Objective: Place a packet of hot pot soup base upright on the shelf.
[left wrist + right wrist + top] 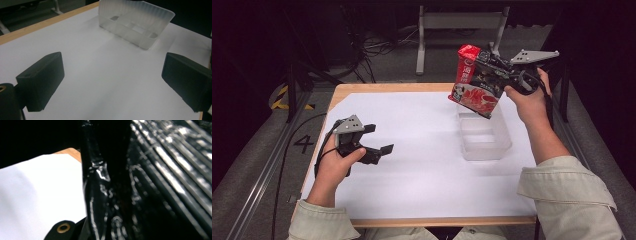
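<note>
We have the right gripper clamped on a red-and-black snack bag, held tilted above the clear plastic bin. Left gripper rests wide open, empty, on the table. Risk: glossy bag slips, or lands on the bin rim.

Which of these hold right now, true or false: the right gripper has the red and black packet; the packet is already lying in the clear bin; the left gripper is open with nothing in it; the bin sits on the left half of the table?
1. The right gripper holds the red and black packet. True.
2. The packet already lies in the clear bin. False: it hangs tilted in the air above the bin.
3. The left gripper is open and holds nothing. True: its jaws stand apart over the bare white sheet.
4. The bin sits on the left half of the table. False: it sits on the right half, below the right gripper.
</note>
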`<action>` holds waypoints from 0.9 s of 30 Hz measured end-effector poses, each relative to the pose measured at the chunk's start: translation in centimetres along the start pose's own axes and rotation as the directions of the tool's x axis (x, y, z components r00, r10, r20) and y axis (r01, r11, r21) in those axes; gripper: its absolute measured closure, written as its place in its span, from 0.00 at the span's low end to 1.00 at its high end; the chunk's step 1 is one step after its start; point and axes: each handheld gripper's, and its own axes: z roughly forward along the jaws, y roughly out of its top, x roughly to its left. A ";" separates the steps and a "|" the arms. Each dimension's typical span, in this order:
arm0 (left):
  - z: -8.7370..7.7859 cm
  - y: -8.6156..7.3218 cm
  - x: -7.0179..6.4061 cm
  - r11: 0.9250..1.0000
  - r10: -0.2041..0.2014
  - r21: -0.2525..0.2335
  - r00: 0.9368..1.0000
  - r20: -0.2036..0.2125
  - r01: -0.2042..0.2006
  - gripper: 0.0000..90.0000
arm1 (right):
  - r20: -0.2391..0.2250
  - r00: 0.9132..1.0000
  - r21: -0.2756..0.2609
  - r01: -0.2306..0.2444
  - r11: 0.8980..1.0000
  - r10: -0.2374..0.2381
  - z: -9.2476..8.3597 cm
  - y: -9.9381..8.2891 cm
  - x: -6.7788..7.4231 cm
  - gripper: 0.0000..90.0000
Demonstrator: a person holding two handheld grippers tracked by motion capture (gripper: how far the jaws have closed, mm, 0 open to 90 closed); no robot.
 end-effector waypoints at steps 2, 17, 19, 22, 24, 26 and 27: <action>0.0 0.0 0.0 1.000 0.001 0.003 1.000 0.002 -0.001 0.06 | 0.014 1.000 0.011 0.003 1.000 -0.003 0.1 0.0 -0.3 0.94; 0.0 -0.1 -0.1 1.000 -0.014 0.005 1.000 0.016 0.014 0.06 | 0.043 0.998 0.039 0.034 0.999 -0.036 1.0 -0.8 -2.4 0.94; -0.1 -0.3 -0.1 1.000 -0.018 0.004 1.000 0.011 0.018 0.06 | 0.037 0.999 0.039 0.037 0.999 -0.038 1.1 -0.9 -2.7 0.94; -0.4 -0.6 -0.1 1.000 -0.019 0.005 1.000 0.003 0.019 0.06 | 0.025 0.999 0.031 0.037 0.999 -0.038 1.3 -1.2 -3.2 0.94; -0.7 -0.8 -0.1 1.000 -0.022 0.007 1.000 0.000 0.022 0.06 | 0.016 0.999 0.029 0.039 0.999 -0.039 1.4 -1.4 -3.5 0.94; -1.0 -1.0 -0.1 1.000 -0.026 0.003 1.000 -0.012 0.026 0.06 | 0.010 0.999 0.032 0.040 0.999 -0.040 1.6 -1.5 -3.7 0.94; -1.2 -1.1 -0.1 1.000 -0.029 0.004 0.999 -0.016 0.029 0.06 | 0.005 0.999 0.032 0.038 0.999 -0.038 1.7 -1.6 -3.8 0.94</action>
